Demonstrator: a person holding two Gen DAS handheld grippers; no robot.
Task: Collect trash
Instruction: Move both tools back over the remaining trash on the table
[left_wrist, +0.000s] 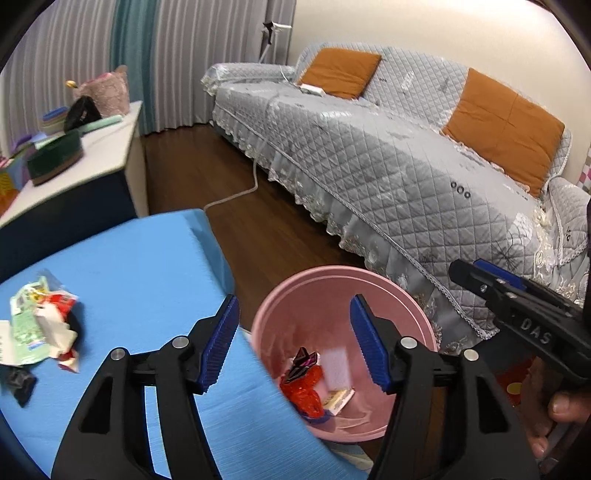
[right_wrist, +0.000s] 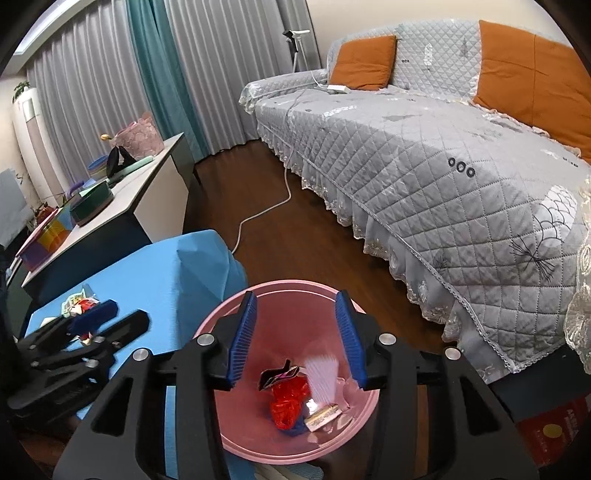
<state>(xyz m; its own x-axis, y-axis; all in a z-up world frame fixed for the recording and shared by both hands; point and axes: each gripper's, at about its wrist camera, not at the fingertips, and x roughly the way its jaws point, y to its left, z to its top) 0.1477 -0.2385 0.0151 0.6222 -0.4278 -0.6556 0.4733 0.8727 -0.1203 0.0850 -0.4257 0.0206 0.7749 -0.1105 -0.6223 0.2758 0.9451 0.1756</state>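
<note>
Two hand-held grippers hung over a pink bin (right_wrist: 236, 435) that stood on the floor beside a table draped in blue cloth (left_wrist: 140, 266); the right gripper (right_wrist: 295, 339) sat directly above the bin's mouth, its blue-padded jaws apart with nothing between them; just below and ahead of it, inside the bin, lay a black wrapper (right_wrist: 279, 374), a red crinkled wrapper (right_wrist: 288, 402) and a small printed packet (right_wrist: 323, 417), with a pale blurred scrap (right_wrist: 323, 376) that looked to be dropping among them; the left gripper (left_wrist: 293, 347) hovered at the table's edge, its jaws also apart and empty, one finger over the cloth and the other over the bin; the remaining trash, a crumpled heap of green, white and red wrappers (left_wrist: 40, 325), lay on the cloth to the left of that gripper, near it, with a dark scrap (left_wrist: 20, 382) just beside the heap; the heap stretched roughly front to back along the cloth; judging by this layout, the left hand was plainly the nearer one for the next pick, since the right gripper was well apart from the heap across the table corner.
</note>
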